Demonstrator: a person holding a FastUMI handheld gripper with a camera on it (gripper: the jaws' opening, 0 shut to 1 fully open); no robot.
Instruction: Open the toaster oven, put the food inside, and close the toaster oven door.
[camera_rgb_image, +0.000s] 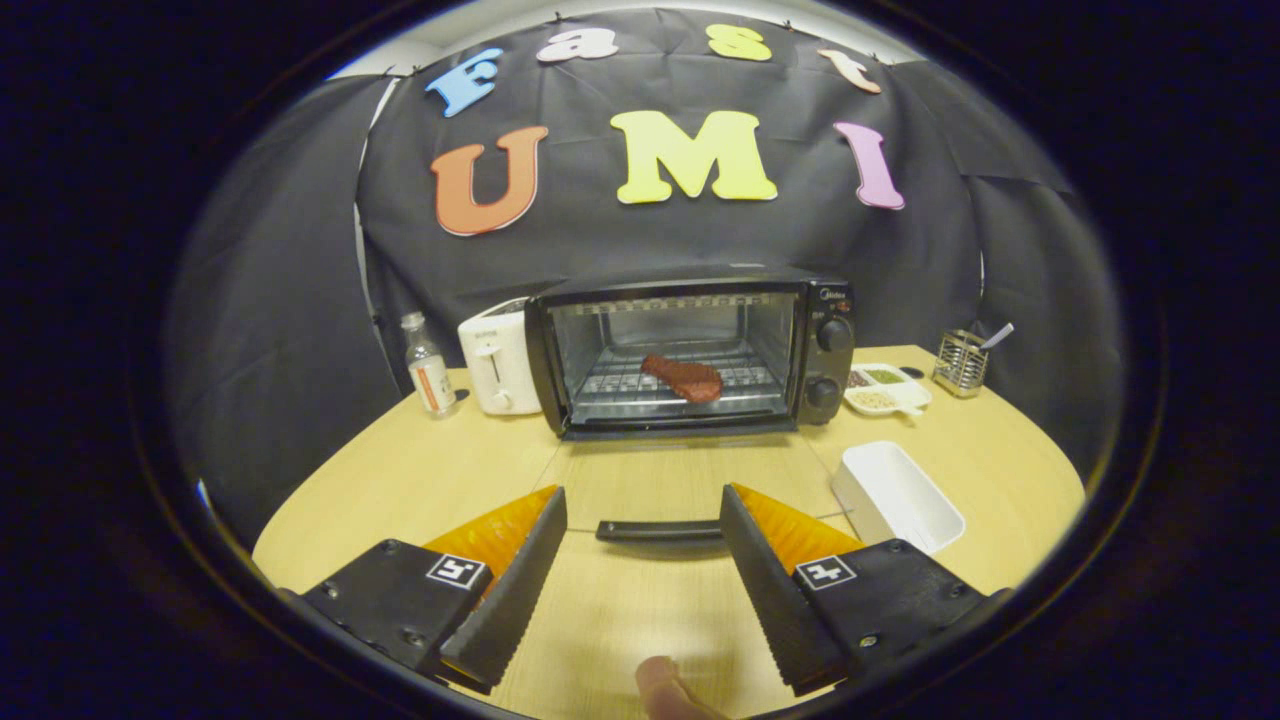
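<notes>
The black toaster oven (690, 350) stood open at frame centre on the bench (400, 480), the reddish slab of food (683, 378) already on its rack. The tool (643, 530) gaped wide, empty, flanking the door's black handle (658, 530); only closing seemingly remained.

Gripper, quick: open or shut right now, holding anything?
Gripper: open, holding nothing; its fingers stand apart on either side of the lowered toaster oven door's handle, not pressing on it.

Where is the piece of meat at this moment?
In the gripper view, the meat lies on the rack inside the open toaster oven, beyond the open gripper, right of the white toaster.
</notes>
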